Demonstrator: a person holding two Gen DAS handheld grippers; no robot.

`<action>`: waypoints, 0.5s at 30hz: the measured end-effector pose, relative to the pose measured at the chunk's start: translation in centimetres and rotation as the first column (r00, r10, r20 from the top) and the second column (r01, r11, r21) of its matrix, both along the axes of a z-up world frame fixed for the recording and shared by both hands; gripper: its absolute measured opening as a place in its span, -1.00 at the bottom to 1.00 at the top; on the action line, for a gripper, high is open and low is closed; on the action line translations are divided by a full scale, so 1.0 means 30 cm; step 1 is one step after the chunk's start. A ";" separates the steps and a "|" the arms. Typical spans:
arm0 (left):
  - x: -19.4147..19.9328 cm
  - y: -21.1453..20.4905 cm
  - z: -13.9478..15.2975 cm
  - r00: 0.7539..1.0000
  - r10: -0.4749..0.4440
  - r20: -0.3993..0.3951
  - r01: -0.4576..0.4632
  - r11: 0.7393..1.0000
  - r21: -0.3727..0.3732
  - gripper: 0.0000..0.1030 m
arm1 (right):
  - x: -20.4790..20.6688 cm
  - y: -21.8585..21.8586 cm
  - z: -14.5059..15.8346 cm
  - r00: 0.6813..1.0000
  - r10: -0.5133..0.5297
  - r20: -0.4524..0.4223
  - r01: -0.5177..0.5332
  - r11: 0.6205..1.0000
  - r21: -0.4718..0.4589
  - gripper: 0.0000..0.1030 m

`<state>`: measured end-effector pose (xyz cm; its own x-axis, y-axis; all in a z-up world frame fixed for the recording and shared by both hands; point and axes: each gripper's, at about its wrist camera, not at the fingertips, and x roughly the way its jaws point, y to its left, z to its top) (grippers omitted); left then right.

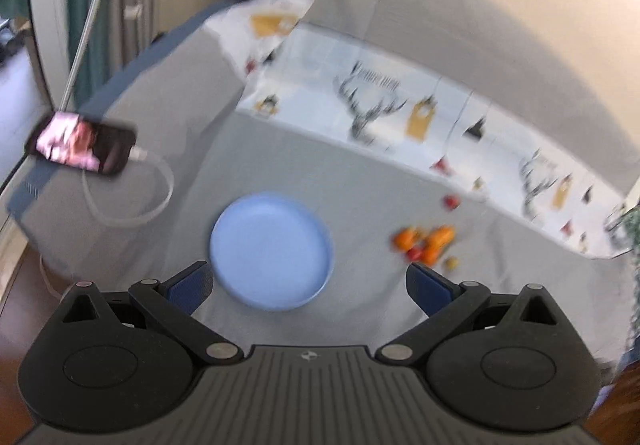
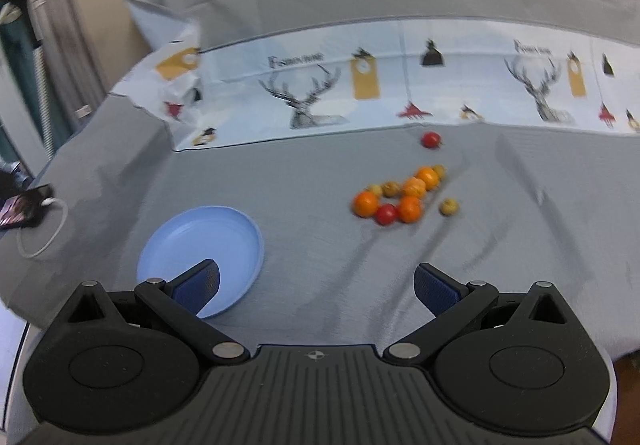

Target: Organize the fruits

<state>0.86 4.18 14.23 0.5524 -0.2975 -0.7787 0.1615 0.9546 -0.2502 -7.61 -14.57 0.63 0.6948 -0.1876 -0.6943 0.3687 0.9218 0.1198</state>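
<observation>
Grey bedding [image 2: 304, 173] holds a blue plate [image 2: 224, 229] at lower left, fruits [image 2: 404, 197] clustered at centre. Both the left gripper [image 1: 308, 285] and right gripper [image 2: 316, 285] hover spread wide, grasping nothing.

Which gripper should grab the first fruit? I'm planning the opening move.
Probably right. The right gripper is open with the fruit cluster just ahead; the left gripper faces the empty blue plate instead.
</observation>
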 end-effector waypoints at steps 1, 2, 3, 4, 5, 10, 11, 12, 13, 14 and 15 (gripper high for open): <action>-0.001 -0.007 0.043 1.000 -0.004 0.022 0.005 1.000 -0.009 0.99 | 0.006 -0.022 -0.009 1.000 -0.015 -0.007 0.016 1.000 0.022 0.99; -0.001 -0.015 0.090 0.999 -0.003 0.040 0.003 1.000 -0.021 0.99 | 0.009 -0.038 -0.016 1.000 -0.029 -0.012 0.029 0.999 0.027 0.99; 0.000 -0.023 0.139 0.999 0.001 0.048 0.001 0.999 -0.037 0.99 | 0.010 -0.054 -0.021 0.999 -0.041 -0.021 0.042 0.998 0.037 0.99; 0.002 -0.029 0.179 0.999 0.001 0.052 0.002 0.998 -0.056 0.99 | 0.010 -0.070 -0.025 0.998 -0.053 -0.023 0.054 0.998 0.043 0.99; 0.001 -0.037 0.225 0.998 0.001 0.061 0.004 0.997 -0.079 0.99 | 0.010 -0.085 -0.028 0.998 -0.065 -0.024 0.066 0.997 0.049 0.99; -0.041 -0.078 0.416 0.983 0.039 0.179 -0.017 0.993 -0.120 0.99 | 0.015 -0.151 -0.039 0.994 -0.102 -0.025 0.103 0.992 0.074 0.99; -0.054 -0.085 0.445 0.979 0.048 0.198 -0.022 0.991 -0.130 0.99 | 0.015 -0.167 -0.043 0.994 -0.108 -0.025 0.110 0.990 0.083 0.99; -0.065 -0.090 0.468 0.976 0.055 0.210 -0.025 0.989 -0.144 0.99 | 0.014 -0.183 -0.048 0.993 -0.117 -0.023 0.119 0.989 0.091 0.99; -0.071 -0.095 0.485 0.974 0.065 0.216 -0.031 0.987 -0.155 0.99 | 0.011 -0.199 -0.053 0.991 -0.128 -0.024 0.130 0.987 0.097 0.99; -0.076 -0.101 0.501 0.972 0.077 0.223 -0.041 0.986 -0.164 0.99 | 0.008 -0.213 -0.058 0.990 -0.137 -0.028 0.139 0.985 0.103 0.99; -0.072 -0.110 0.508 0.972 0.084 0.217 -0.049 0.985 -0.163 0.99 | 0.006 -0.226 -0.064 0.989 -0.144 -0.033 0.147 0.983 0.109 0.99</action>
